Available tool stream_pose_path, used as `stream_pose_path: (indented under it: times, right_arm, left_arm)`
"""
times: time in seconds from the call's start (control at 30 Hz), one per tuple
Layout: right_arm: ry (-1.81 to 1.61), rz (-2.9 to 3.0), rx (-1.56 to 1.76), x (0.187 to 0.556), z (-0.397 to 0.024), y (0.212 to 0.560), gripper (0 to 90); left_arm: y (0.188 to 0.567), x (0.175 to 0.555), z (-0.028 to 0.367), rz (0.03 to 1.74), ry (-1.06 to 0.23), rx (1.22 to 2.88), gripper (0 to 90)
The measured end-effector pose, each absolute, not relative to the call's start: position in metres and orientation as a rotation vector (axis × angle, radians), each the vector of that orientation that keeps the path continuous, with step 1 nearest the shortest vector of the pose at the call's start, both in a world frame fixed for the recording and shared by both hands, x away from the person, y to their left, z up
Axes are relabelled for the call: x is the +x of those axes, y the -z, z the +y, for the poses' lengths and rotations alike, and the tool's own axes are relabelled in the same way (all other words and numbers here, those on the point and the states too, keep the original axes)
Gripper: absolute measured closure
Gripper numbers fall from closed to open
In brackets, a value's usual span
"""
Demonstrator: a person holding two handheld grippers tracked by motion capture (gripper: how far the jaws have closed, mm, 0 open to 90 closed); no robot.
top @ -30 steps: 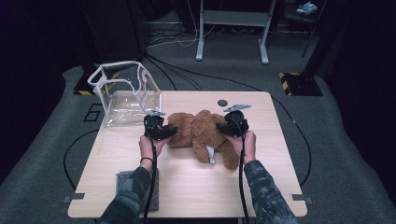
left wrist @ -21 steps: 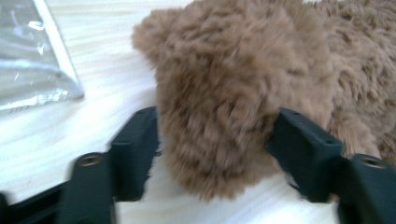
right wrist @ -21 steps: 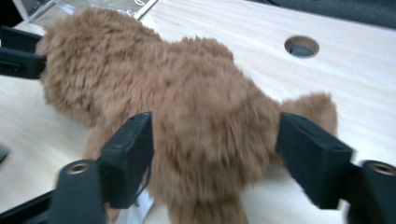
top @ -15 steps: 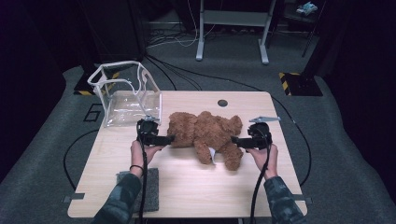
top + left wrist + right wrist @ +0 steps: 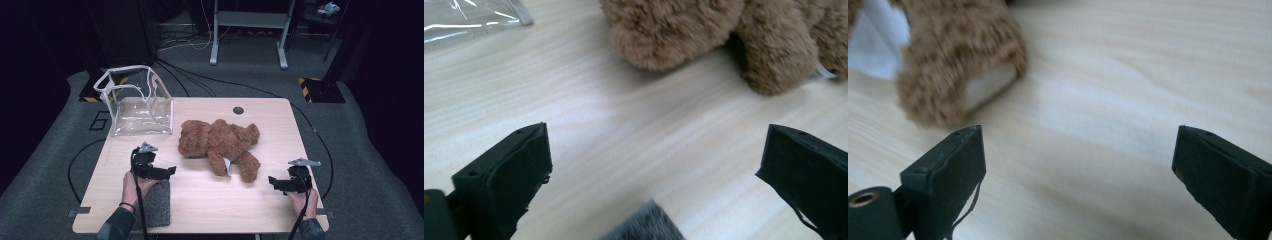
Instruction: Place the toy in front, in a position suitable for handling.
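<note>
A brown teddy bear point(image 5: 220, 144) lies on its side in the middle of the wooden table point(image 5: 200, 205). My left gripper point(image 5: 170, 171) is at the front left, open and holding nothing, a short way from the bear's head point(image 5: 674, 30). At the front right my right gripper point(image 5: 272, 182) stands open too, with nothing between its jaws. The bear's foot point(image 5: 955, 75) with a white tag point(image 5: 875, 42) lies just beyond its left jaw, apart from it.
A clear plastic bag point(image 5: 135, 102) with white trim stands open at the table's back left corner. A grey felt pad point(image 5: 152, 205) lies at the front left edge under my left hand. A dark round hole point(image 5: 238, 110) sits near the back edge.
Both grippers have let go of the bear and pulled back toward the front edge, the left to the front left, the right to the front right. The bear stays in the middle.
</note>
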State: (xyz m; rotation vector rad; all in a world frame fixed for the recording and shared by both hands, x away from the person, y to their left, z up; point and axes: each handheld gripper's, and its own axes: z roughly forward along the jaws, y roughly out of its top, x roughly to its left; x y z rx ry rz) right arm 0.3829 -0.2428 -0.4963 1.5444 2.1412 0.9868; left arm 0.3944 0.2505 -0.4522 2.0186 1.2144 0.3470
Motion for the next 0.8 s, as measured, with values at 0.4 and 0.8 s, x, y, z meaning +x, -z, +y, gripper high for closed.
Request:
stream_pose_path:
  times: [0.4, 0.8]
  right_arm:
    - [-0.939, 2.08, 1.52, 0.357, -0.254, 0.525, 4.4]
    - [-0.897, 2.08, 1.456, 0.355, -0.251, 0.529, 6.4]
  left_arm:
    - [0.478, 0.337, 0.257, 1.329, -0.42, 2.062, 0.0]
    - [0.497, 0.32, 0.253, 1.405, -0.488, 2.096, 3.5]
